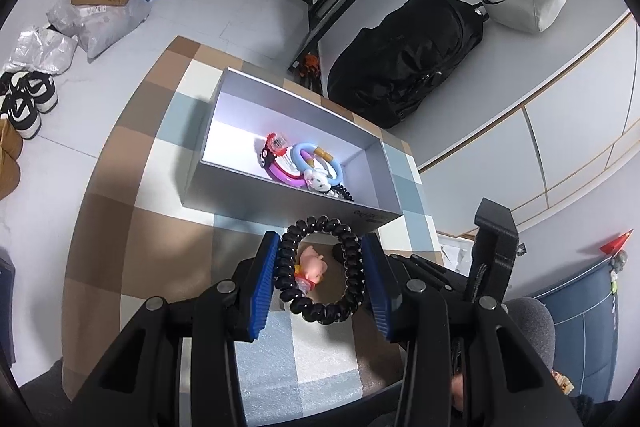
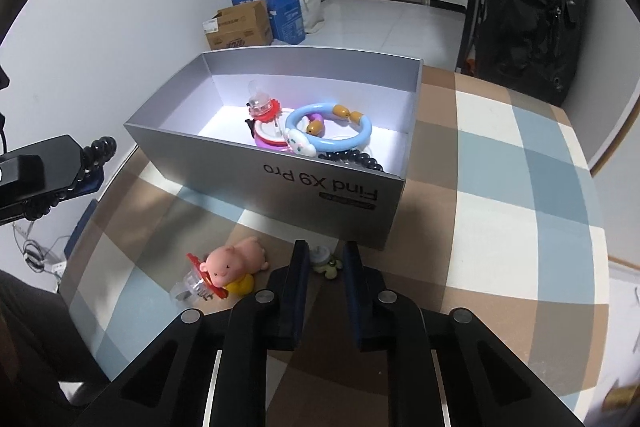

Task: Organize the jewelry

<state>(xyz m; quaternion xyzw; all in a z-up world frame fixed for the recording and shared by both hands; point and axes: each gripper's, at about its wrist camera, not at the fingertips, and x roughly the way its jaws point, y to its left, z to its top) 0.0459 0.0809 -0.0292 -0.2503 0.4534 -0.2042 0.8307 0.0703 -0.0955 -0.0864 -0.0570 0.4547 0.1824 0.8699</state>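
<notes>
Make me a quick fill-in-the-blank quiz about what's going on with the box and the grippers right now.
1. The left gripper holds a black ____ bracelet.
2. The light blue bracelet lies ____ the grey box.
3. The pink pig toy lies on the checked ____, outside the box.
4. The right gripper holds ____.

Missing words: beaded; inside; tablecloth; nothing

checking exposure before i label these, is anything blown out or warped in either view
Left wrist view: the floor of the gray box is blown out white at its far end, and fisheye bends the table edge. Right wrist view: the same glare sits under the blue ring; the box lettering stays sharp, while the room's walls curve at the frame edges.
</notes>
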